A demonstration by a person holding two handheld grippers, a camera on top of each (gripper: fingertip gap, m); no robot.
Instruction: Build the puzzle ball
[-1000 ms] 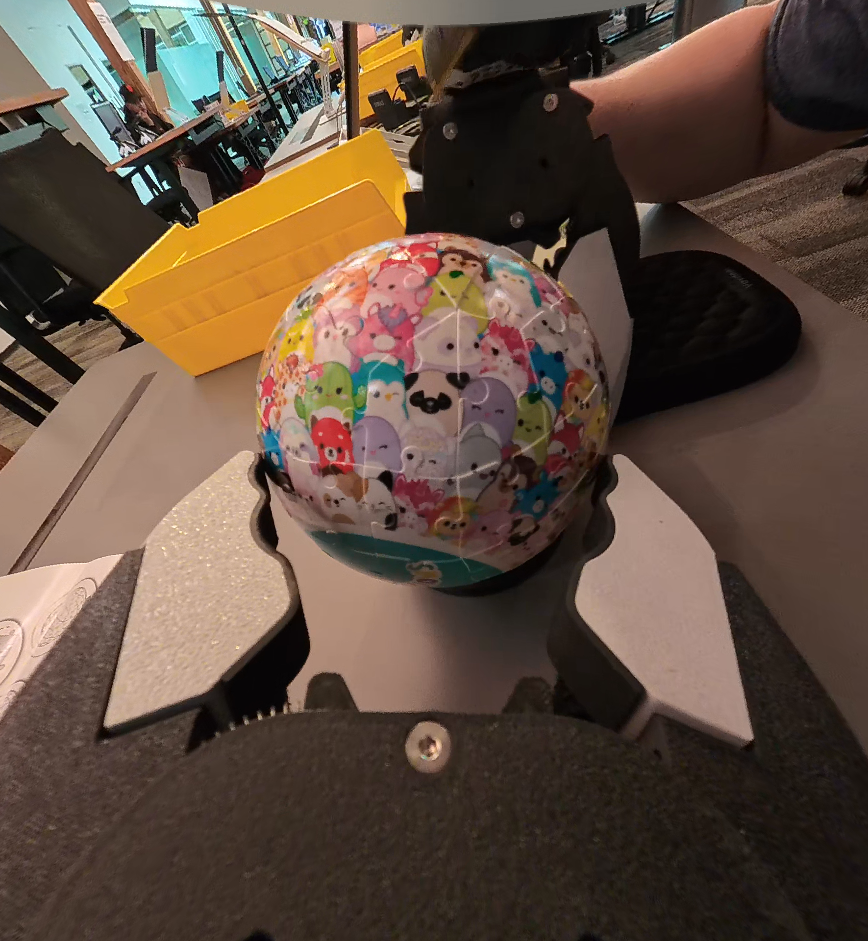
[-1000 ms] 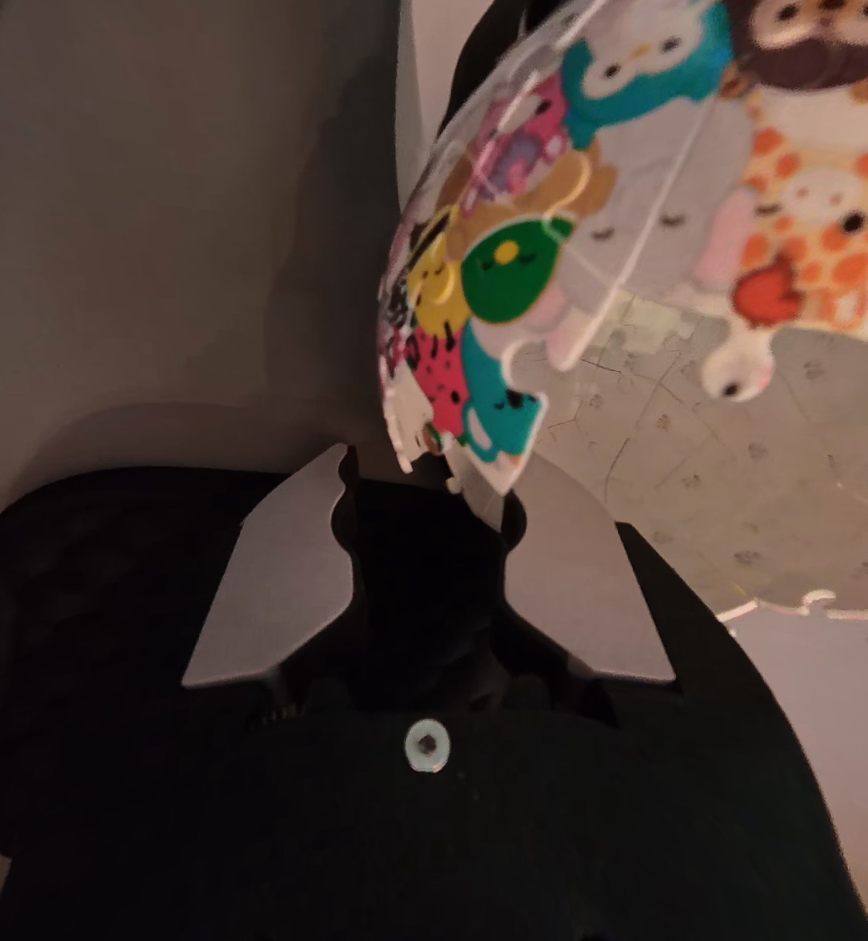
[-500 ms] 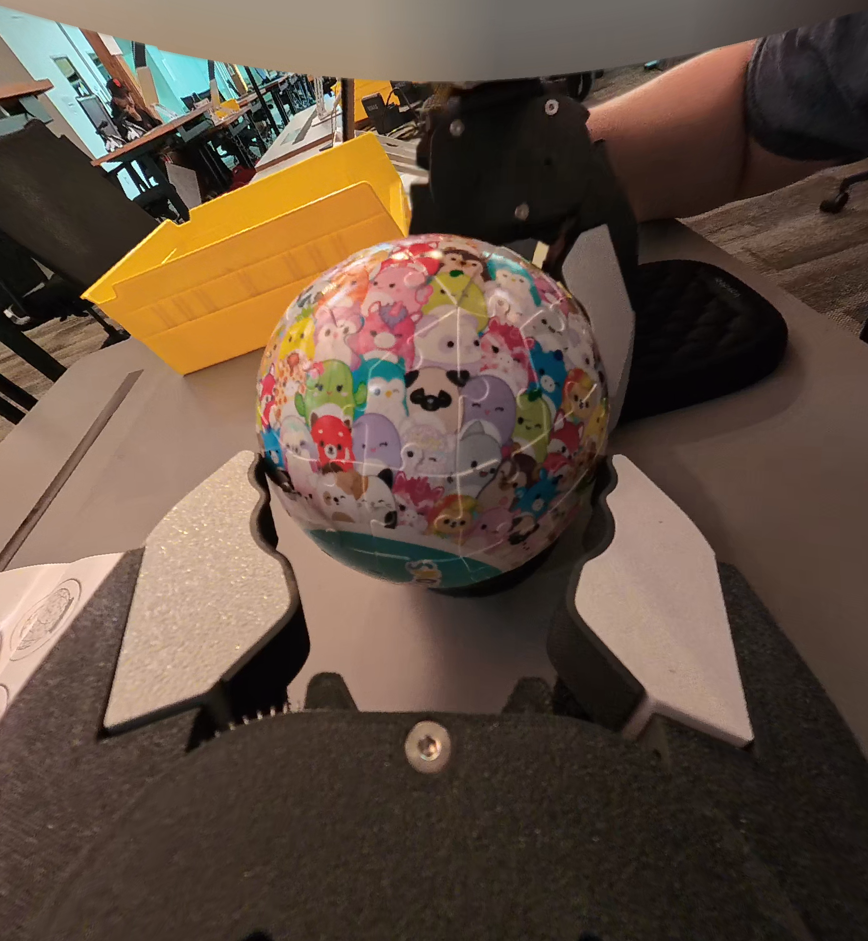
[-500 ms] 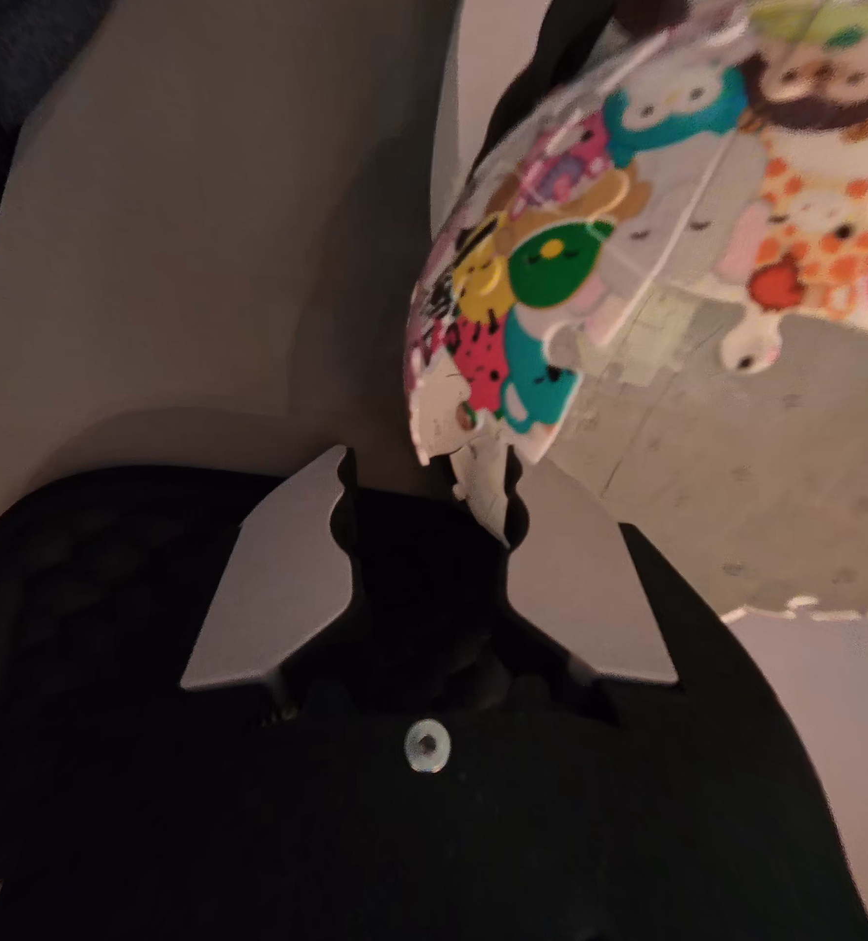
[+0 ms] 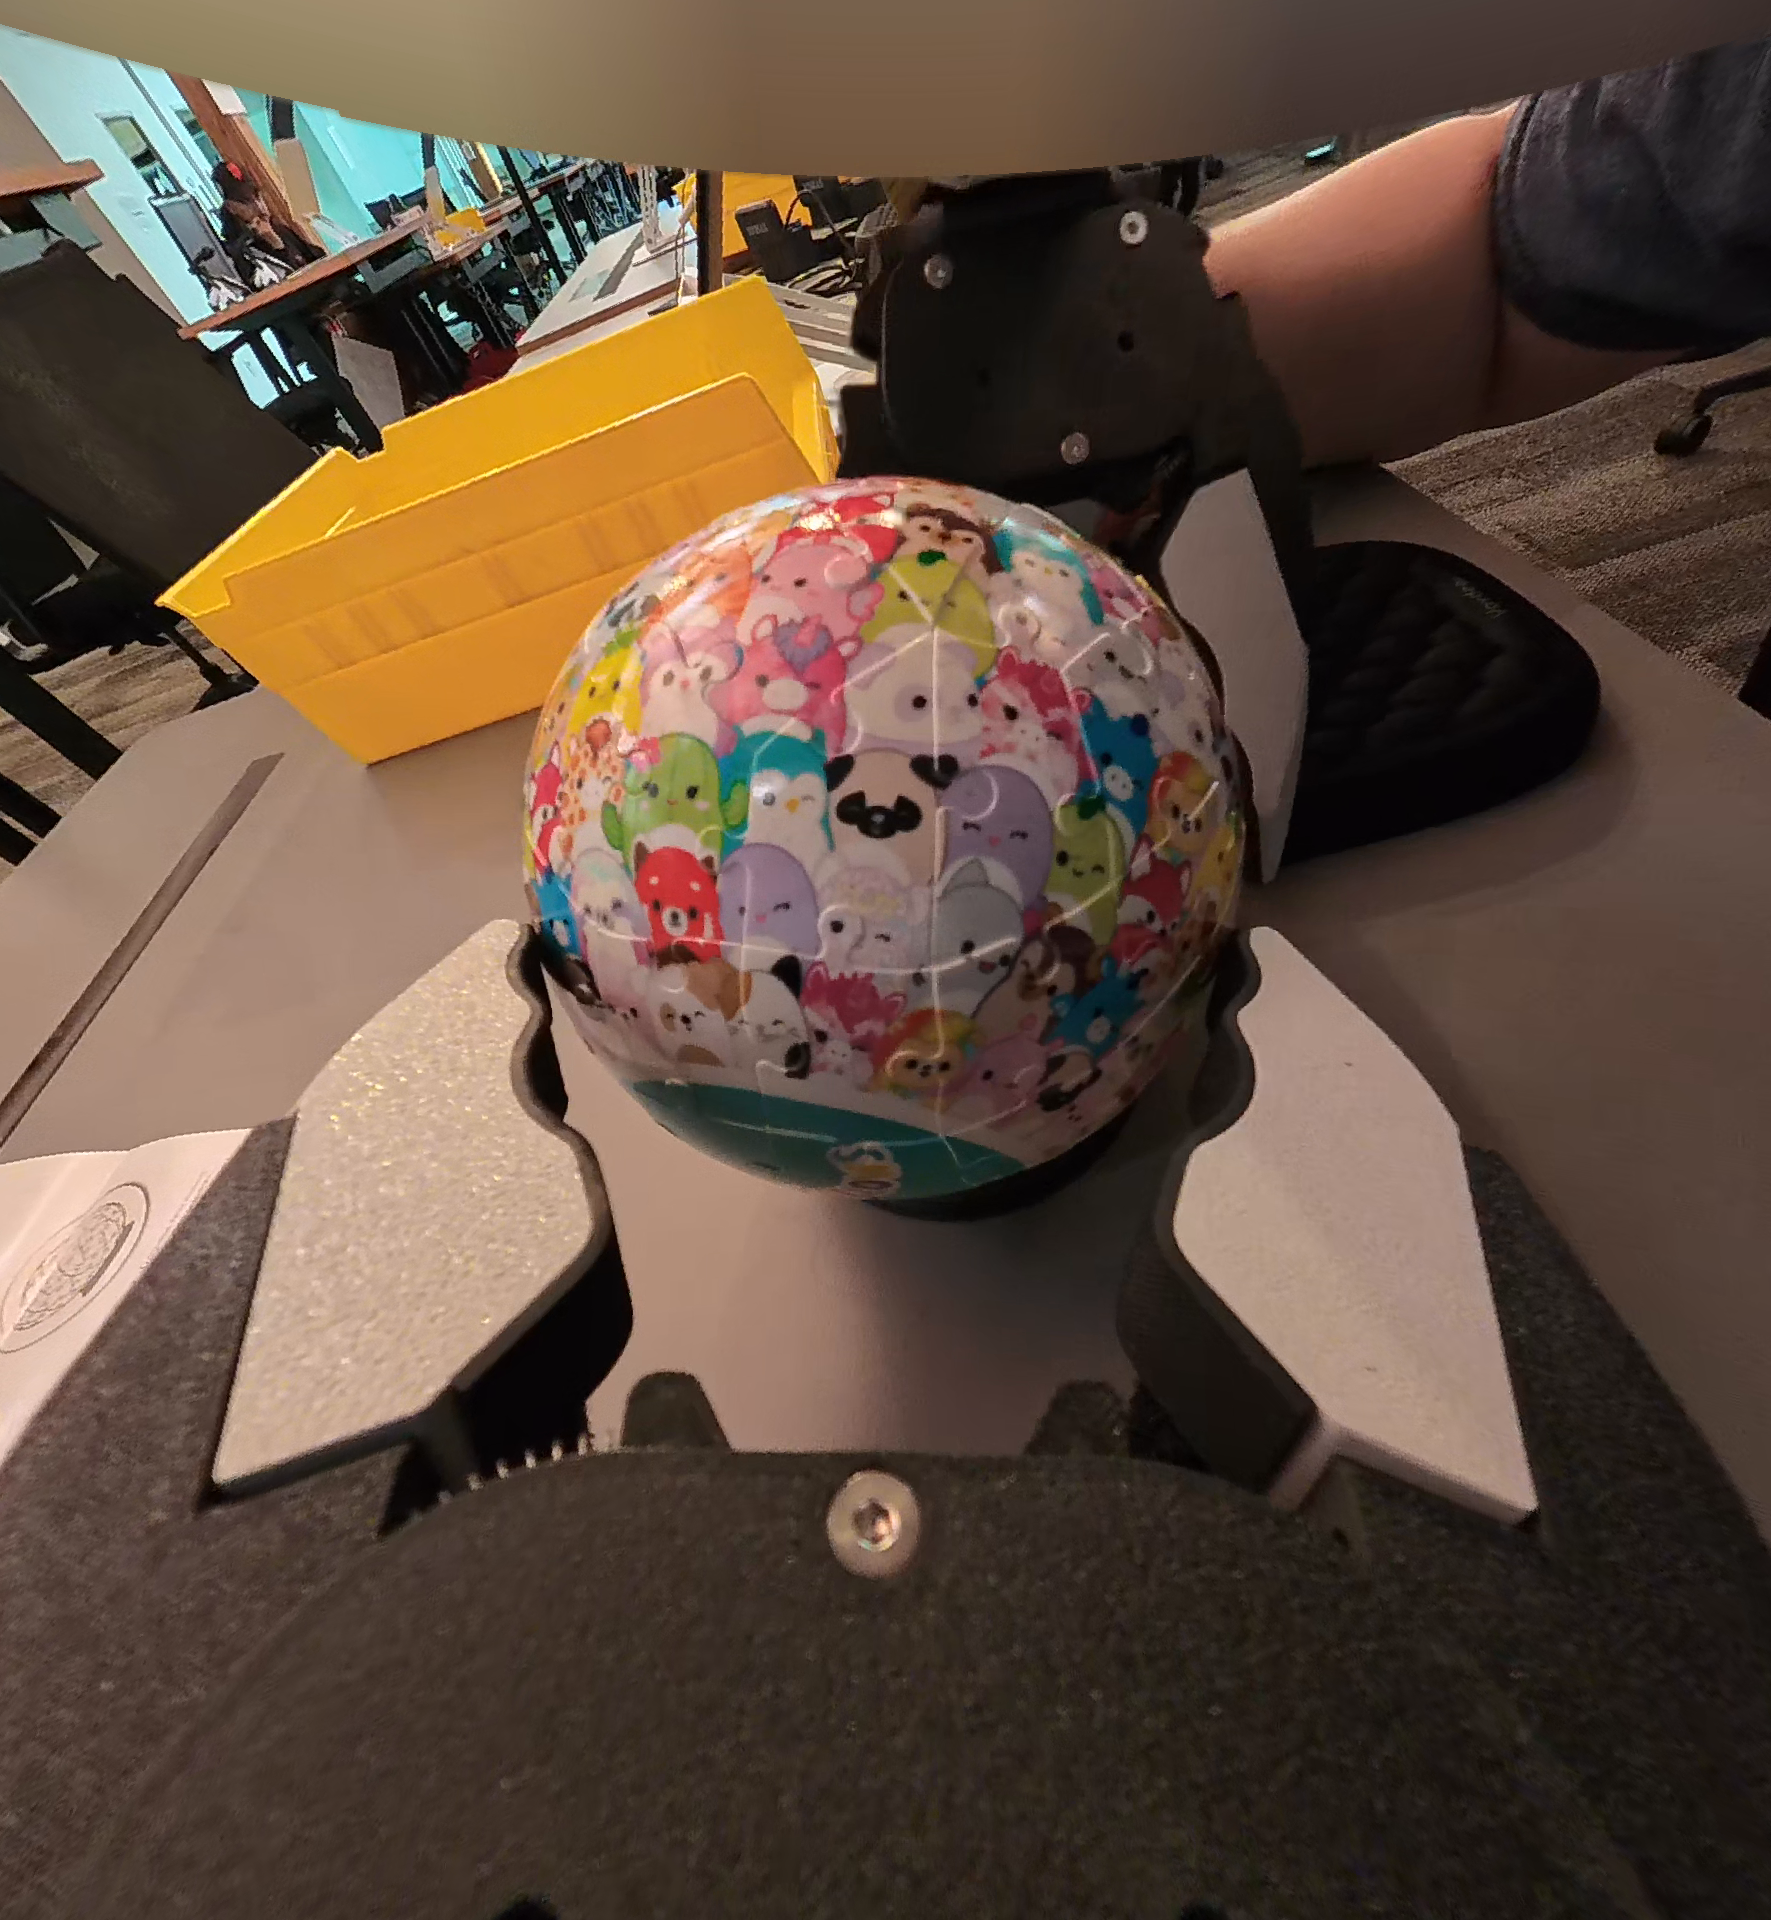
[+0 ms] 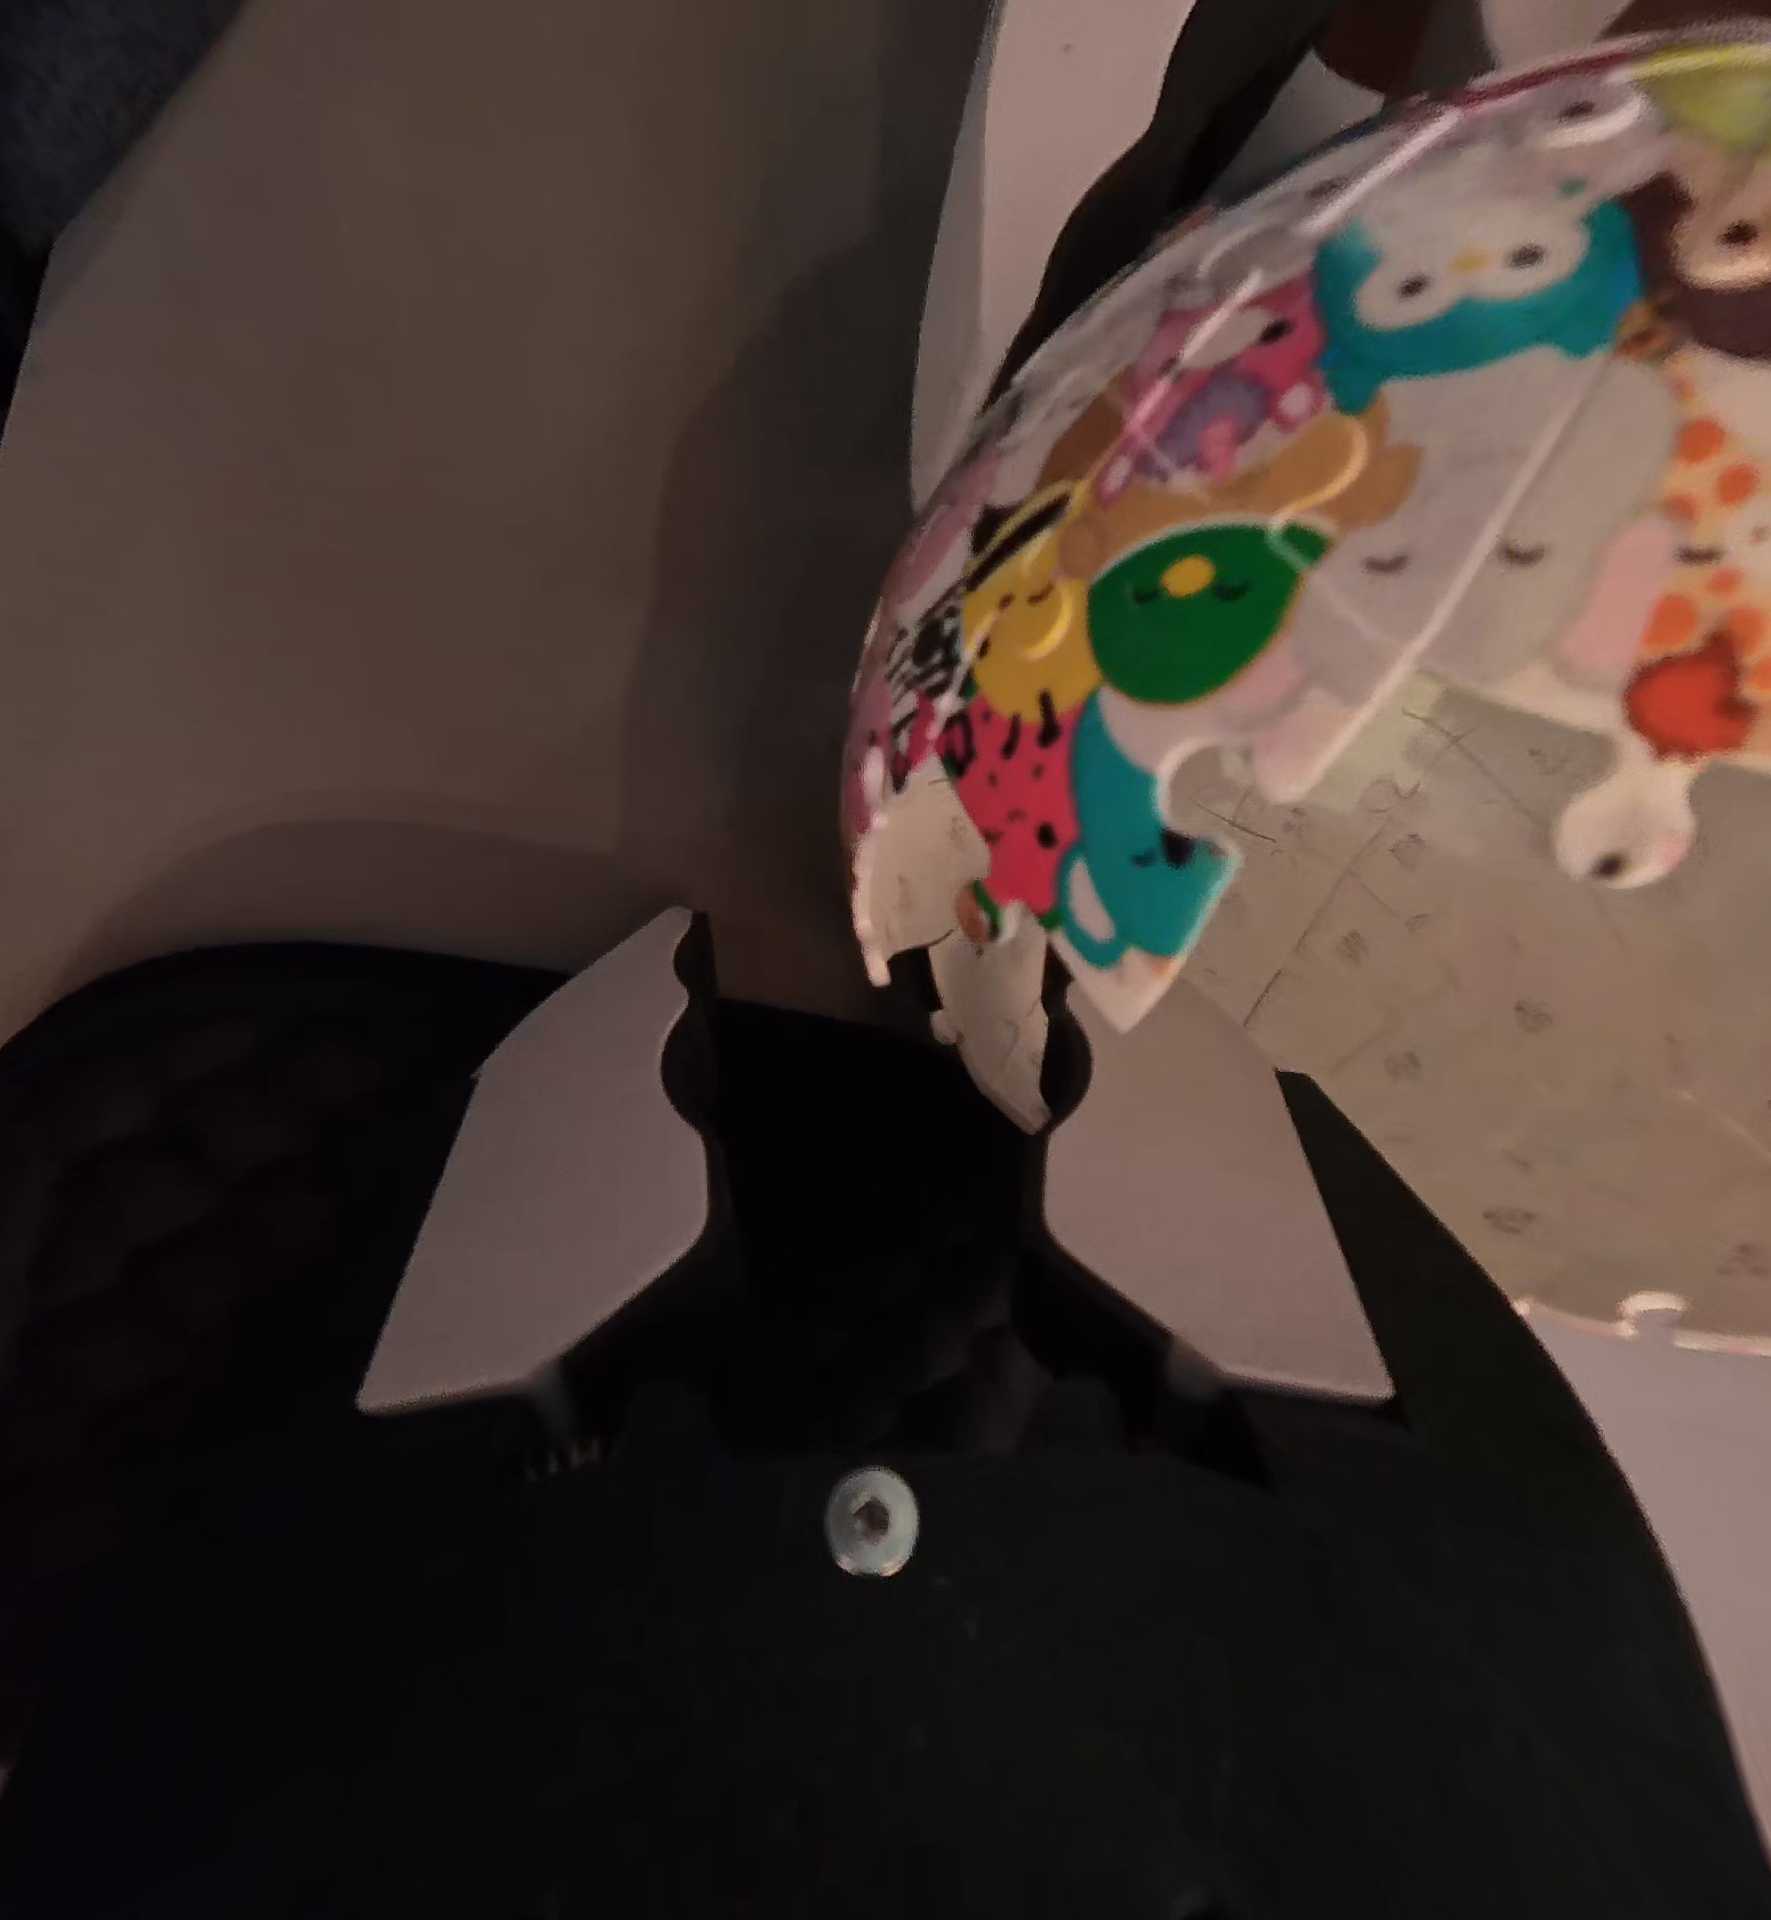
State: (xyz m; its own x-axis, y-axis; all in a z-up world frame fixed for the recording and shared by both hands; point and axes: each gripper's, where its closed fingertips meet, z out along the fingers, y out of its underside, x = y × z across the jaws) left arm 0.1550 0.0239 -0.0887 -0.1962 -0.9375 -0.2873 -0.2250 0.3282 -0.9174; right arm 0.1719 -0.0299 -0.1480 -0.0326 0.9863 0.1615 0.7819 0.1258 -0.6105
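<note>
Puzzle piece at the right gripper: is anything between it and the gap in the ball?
Nothing visible. The white puzzle piece lies against the right gripper's inner finger, right at the jagged edge of the puzzle ball's opening. The left gripper brackets the ball's far side.

Left gripper (image 5: 886, 956): jaws spread wide, tips pressed to either flank of the puzzle ball (image 5: 886, 821). Right gripper (image 6: 876, 1018): beyond the ball, jaws parted, a loose piece (image 6: 1000, 1023) against the right finger (image 6: 1203, 1236); grip unclear. Person's bare forearm (image 5: 1380, 312) extends from the far right behind it.
</note>
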